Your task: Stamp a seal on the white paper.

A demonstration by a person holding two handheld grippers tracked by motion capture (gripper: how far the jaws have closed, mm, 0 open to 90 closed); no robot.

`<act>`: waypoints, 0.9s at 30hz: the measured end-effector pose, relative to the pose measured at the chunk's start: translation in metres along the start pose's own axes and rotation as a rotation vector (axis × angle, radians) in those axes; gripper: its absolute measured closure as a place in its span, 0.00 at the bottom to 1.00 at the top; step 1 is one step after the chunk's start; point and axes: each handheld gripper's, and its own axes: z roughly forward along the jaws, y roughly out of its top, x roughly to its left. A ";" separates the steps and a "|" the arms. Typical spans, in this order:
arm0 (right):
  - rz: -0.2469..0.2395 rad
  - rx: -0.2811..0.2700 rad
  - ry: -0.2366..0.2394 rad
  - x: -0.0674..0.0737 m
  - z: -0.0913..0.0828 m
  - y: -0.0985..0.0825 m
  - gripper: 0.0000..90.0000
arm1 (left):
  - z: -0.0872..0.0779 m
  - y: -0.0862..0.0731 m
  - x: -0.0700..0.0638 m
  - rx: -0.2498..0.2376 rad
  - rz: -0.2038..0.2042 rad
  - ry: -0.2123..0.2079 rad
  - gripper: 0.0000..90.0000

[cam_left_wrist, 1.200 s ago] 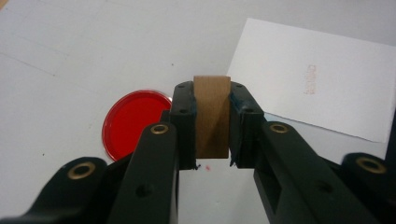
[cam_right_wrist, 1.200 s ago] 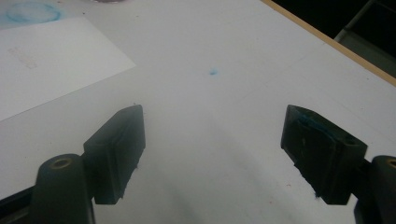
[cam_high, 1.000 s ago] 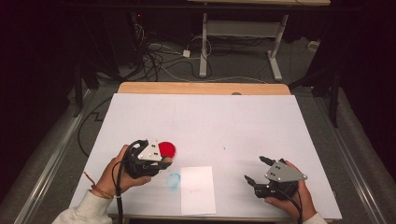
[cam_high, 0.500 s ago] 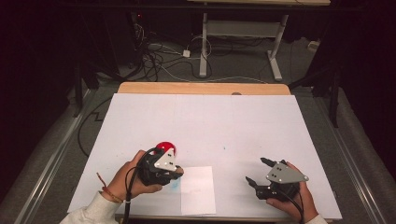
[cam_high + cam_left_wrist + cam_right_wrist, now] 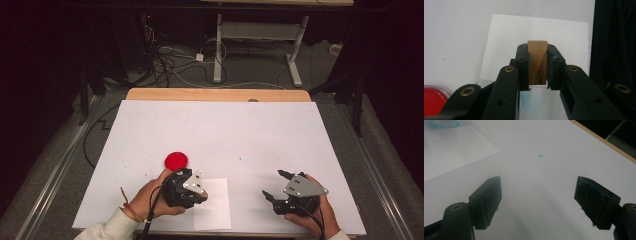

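Gripping a small wooden block (image 5: 537,62) upright between its clenched jaws, the left gripper (image 5: 192,189) sits at the near left of the white table (image 5: 220,135), over the left edge of a sheet of paper (image 5: 216,206) that lies at the near edge. A red round pad (image 5: 176,160) rests just beyond it on the far left side, in full sight from above. On the paper a faint blue smudge (image 5: 531,100) shows below the block. The right gripper (image 5: 276,189) rests at the near right, jaws spread wide with nothing between them, a tiny blue speck (image 5: 540,155) on the table ahead. Half a second ago the left gripper covered part of the red pad; now it has pulled nearer and rightward onto the paper, while the right one has stayed put.
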 end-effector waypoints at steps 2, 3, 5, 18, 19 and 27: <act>-0.002 0.002 0.004 0.000 0.000 0.000 0.25 | 0.004 0.001 0.000 0.006 -0.012 -0.012 0.81; -0.002 0.003 0.004 0.000 0.001 0.000 0.25 | 0.006 0.002 -0.001 0.011 -0.011 -0.021 0.81; -0.003 0.006 0.007 0.001 0.001 0.000 0.25 | 0.009 0.003 -0.002 0.019 -0.015 -0.024 0.81; -0.011 0.015 0.014 0.002 0.003 0.000 0.25 | 0.032 0.015 -0.005 0.172 0.057 -0.063 0.81; -0.011 0.017 0.014 0.002 0.003 0.000 0.25 | 0.034 0.016 -0.004 0.181 0.056 -0.052 0.82; -0.009 0.024 0.018 0.003 0.004 -0.001 0.25 | 0.035 0.020 0.005 0.196 0.048 -0.055 0.81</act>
